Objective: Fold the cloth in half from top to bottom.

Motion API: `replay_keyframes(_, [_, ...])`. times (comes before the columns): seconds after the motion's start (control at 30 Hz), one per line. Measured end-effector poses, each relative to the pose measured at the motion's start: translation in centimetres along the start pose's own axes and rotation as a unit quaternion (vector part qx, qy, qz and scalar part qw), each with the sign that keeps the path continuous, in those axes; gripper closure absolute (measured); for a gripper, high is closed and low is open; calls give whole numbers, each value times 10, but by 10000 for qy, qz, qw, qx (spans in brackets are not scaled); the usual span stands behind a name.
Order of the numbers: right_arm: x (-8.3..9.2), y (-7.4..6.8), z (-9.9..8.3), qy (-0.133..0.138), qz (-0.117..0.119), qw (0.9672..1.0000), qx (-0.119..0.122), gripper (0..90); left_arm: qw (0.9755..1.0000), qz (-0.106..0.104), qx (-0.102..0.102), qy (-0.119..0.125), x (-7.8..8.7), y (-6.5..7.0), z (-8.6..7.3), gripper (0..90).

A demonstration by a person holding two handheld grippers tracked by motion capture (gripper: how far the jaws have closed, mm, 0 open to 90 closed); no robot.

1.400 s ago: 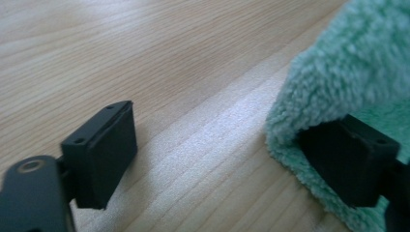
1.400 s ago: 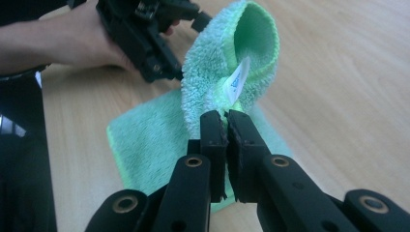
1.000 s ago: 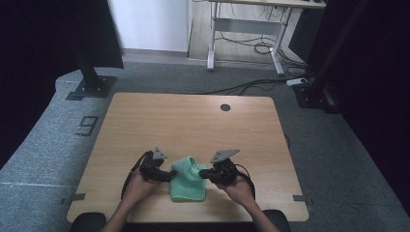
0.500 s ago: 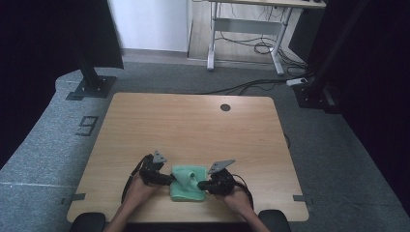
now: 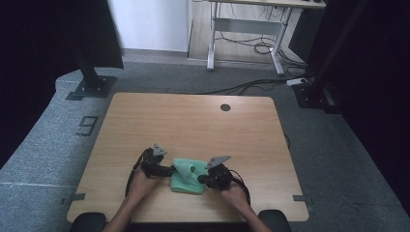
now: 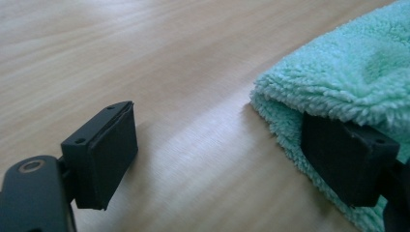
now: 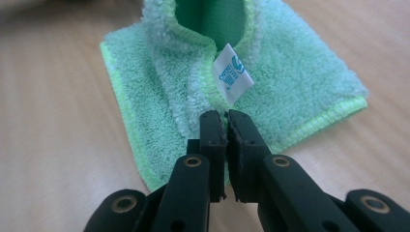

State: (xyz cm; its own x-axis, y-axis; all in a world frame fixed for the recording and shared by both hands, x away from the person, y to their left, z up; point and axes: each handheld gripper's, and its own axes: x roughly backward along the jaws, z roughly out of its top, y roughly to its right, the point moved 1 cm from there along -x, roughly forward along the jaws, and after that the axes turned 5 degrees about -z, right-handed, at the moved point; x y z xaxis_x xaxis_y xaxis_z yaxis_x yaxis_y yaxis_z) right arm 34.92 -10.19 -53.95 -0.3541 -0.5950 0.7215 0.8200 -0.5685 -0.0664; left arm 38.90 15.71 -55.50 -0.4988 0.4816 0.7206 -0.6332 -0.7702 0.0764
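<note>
change: folded mint-green fluffy microfibre cloth (image 5: 187, 175) now lies flatter than a second ago, at the wooden surface's (image 5: 193, 121) near edge | right gripper (image 7: 227, 126) pinches its raised layer | left gripper (image 6: 212, 145) spread, one jaw against its side | judged: fold nearly finished

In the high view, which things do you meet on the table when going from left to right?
Left gripper → green towel → right gripper.
</note>
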Motion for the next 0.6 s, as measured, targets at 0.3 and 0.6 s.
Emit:
replay_keyframes(0.3, [-2, 5, 6, 6, 36, 9999, -101, 799, 9990, -2, -361, -246, 16, 2, 0, 147])
replay_keyframes(0.6, [16, 6, 5, 116, 31, 9999, -109, 593, 9987, -259, -348, -266, 38, -2, -3, 145])
